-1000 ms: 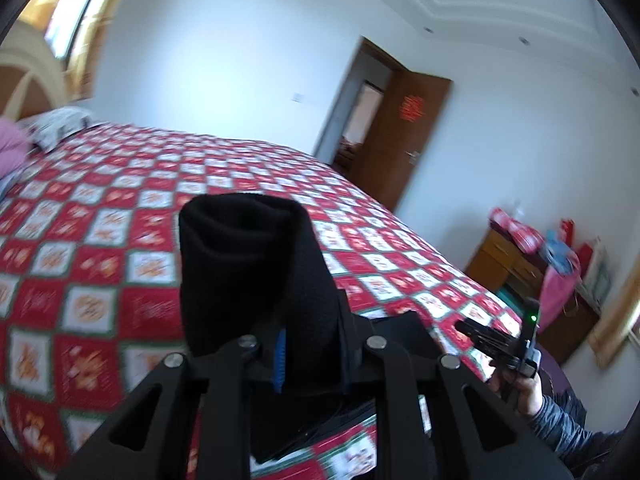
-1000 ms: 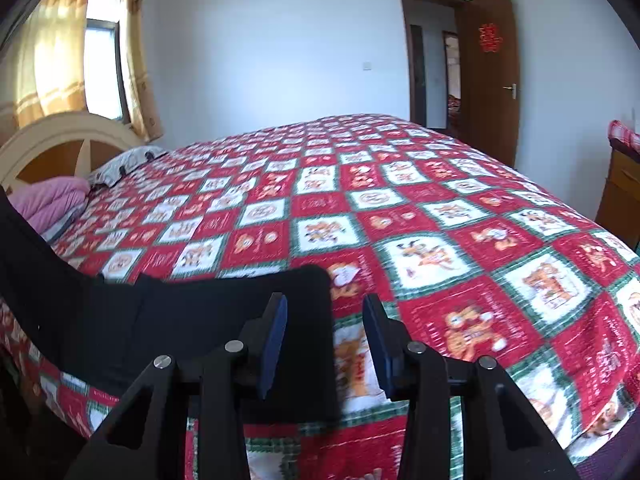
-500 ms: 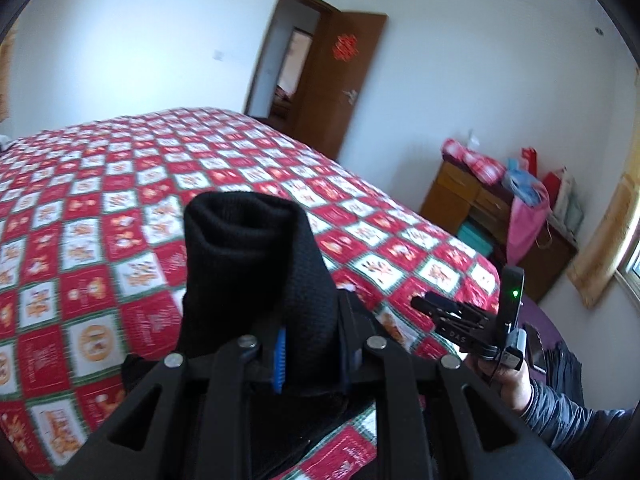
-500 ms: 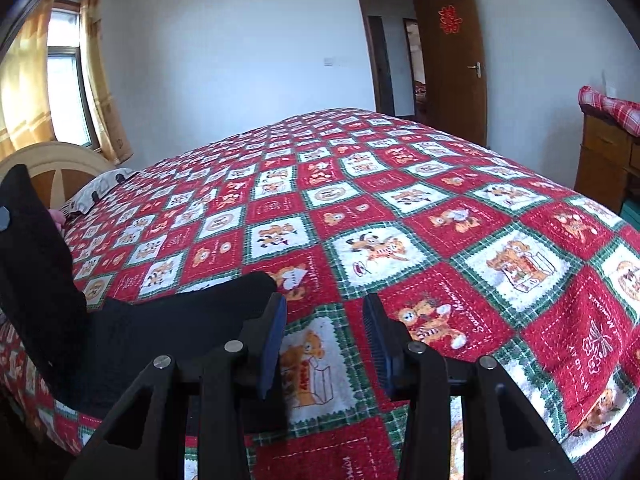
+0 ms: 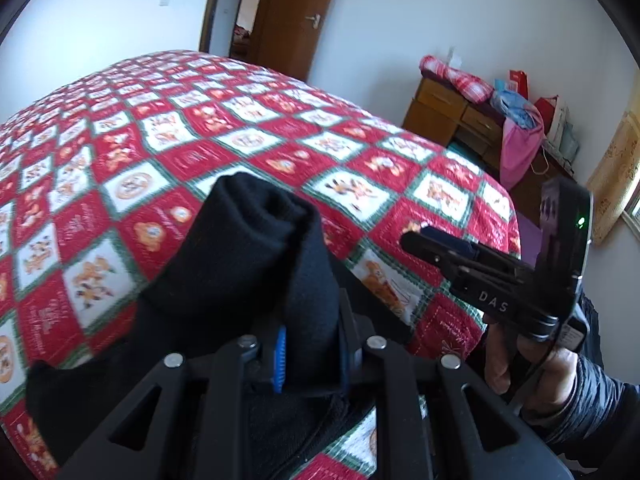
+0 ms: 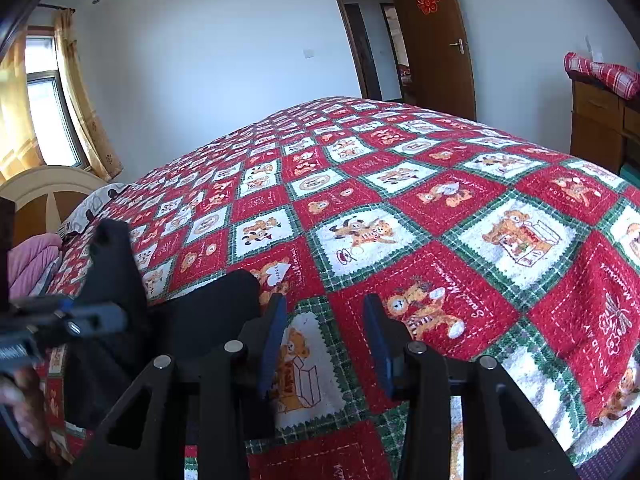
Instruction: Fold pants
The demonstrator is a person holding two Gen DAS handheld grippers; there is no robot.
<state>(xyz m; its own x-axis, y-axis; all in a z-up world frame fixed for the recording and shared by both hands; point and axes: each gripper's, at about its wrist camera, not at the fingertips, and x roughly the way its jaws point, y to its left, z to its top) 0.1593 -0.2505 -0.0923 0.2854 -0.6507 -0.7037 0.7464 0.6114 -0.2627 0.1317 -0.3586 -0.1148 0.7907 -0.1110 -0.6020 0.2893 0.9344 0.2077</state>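
Pants (image 5: 256,264) between left fingers (image 5: 280,354)

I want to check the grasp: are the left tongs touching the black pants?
Touching. In the left wrist view the left tongs are shut on a bunched fold of the black pants, with the cloth pressed between both fingers.

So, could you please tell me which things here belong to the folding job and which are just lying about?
Job: black pants, left gripper shut on them, right gripper open, red patchwork quilt.

Lying about: wooden dresser, pink bag, pink pillow.
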